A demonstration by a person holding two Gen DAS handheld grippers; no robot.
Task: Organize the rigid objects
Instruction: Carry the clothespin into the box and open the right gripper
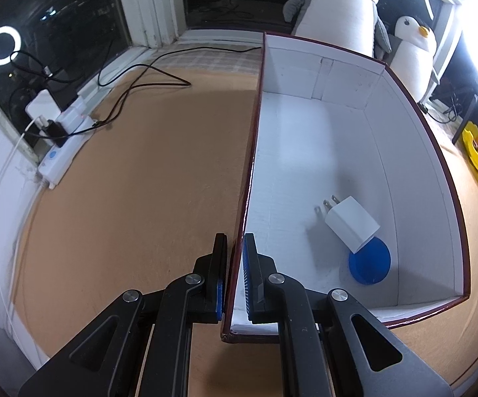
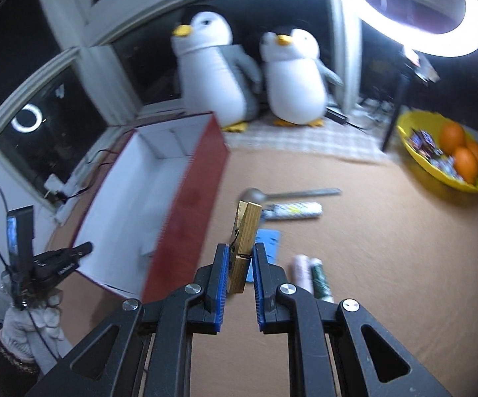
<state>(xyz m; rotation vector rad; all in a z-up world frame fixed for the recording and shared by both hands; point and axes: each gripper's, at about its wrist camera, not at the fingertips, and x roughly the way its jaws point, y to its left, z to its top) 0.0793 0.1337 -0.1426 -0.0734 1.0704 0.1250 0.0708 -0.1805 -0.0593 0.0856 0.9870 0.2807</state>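
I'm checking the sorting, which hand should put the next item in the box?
Right. The right gripper already holds the clothespin beside the box; the left gripper is clamped on the box wall.

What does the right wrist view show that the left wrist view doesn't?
Right wrist only: the right gripper shut on a wooden clothespin, plus a spoon and tubes on the table.
Left wrist only: the left gripper clamping the box wall, with a white charger and blue disc inside.
Both: the box, penguins, and yellow fruit bowl.
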